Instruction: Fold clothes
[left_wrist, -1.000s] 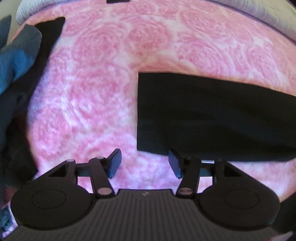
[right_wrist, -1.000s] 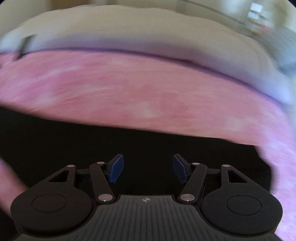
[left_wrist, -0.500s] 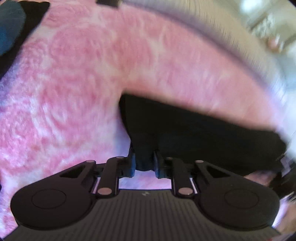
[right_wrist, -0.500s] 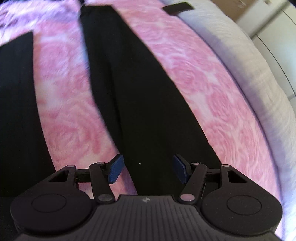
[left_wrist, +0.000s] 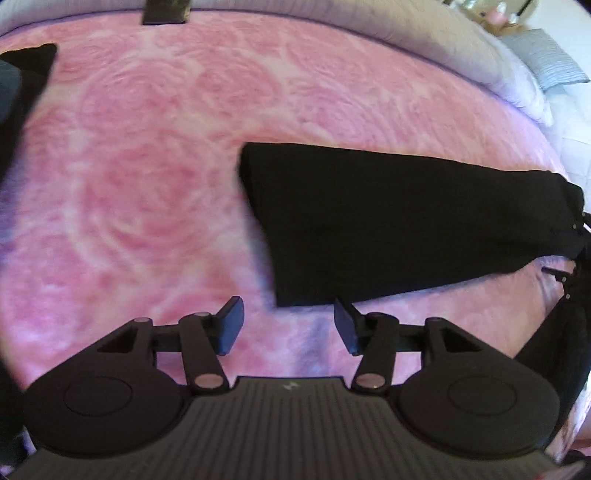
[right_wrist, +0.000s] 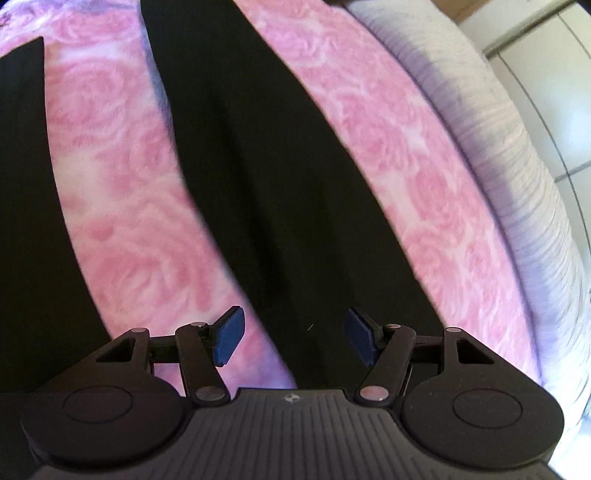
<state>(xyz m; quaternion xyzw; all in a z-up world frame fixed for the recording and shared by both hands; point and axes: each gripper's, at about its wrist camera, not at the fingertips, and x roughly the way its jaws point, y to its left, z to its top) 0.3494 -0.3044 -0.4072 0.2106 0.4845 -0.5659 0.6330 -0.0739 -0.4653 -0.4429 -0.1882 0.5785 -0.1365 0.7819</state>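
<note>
Black garment (left_wrist: 388, 221) cut off rightward, left tongs (left_wrist: 288, 328) agape, empty

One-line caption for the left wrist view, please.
Open left gripper hovers over the pink rose-pattern blanket, just short of the near corner of a flat black garment.

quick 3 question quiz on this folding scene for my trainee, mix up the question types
1. True or false: the left tool is clamped on the black garment.
2. Multiple choice: in the right wrist view, the black garment between the right tool fingers lies on: A) a bare wooden floor B) a pink rose-patterned blanket C) a metal tray.
3. Fill in: in the left wrist view, the garment's near corner lies just beyond the left tool's ____ finger.

Key
1. False; its jaws are open and hold nothing.
2. B
3. right
</note>
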